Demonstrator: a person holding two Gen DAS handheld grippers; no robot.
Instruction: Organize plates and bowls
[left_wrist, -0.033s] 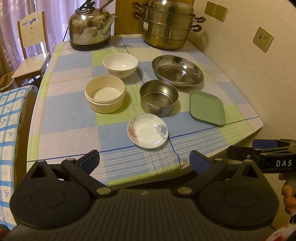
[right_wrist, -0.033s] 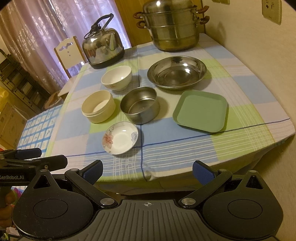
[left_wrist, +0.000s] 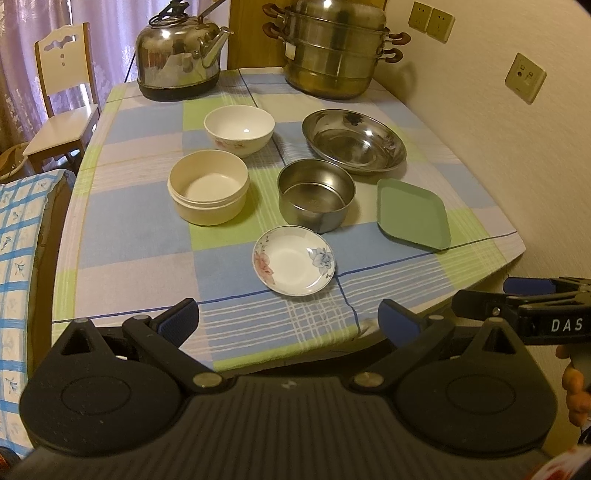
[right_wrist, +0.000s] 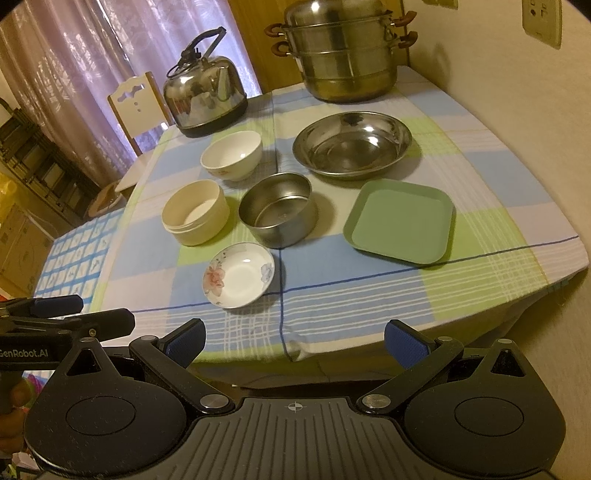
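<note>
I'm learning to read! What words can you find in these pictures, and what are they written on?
"DAS": white letters on the side of the right hand-held gripper, cut off at the picture's edge.
"GenRobot.AI": on the side of the left hand-held gripper, first letter partly cut off.
A sticker on the steamer pot: too small and blurred to read.
Nothing readable on the bowls or plates.

A woven checked tablecloth (left_wrist: 140, 236) covers the table. The steel bowl (left_wrist: 316, 194), wide steel dish (left_wrist: 354, 142), kettle (left_wrist: 179, 55) and steamer pot (left_wrist: 332, 55) are shiny metal. The flowered saucer (left_wrist: 293, 260) and white bowl (left_wrist: 239, 129) look glossy, like glazed china. The green tray (left_wrist: 412, 218) and cream tub (left_wrist: 208, 192) look matt, like plastic.
</note>
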